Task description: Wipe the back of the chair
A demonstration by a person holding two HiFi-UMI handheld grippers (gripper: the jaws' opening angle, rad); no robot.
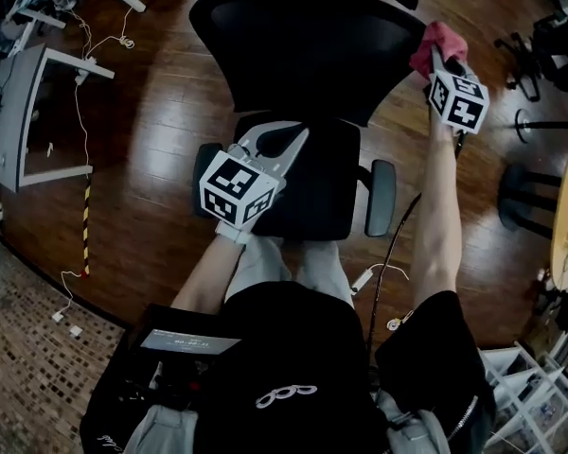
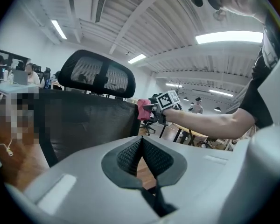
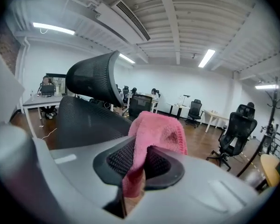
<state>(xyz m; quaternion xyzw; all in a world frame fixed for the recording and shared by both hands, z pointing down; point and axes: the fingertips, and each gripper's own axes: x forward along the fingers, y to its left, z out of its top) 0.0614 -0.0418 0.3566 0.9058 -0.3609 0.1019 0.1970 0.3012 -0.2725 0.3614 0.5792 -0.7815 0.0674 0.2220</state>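
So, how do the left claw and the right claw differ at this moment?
The left claw is shut on nothing; the right claw is shut on a pink cloth. The left claw hangs over the chair seat; the right claw is held farther out, at the edge of the chair back on the person's right. Both are shut and aim toward the chair.

Bright ceiling strip lights, dim floor, strong fisheye edge distortion.

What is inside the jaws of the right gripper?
A pink cloth is pinched between the jaws of the right gripper and bunches out above them. The cloth covers the inner gripping faces, so these cannot be seen.
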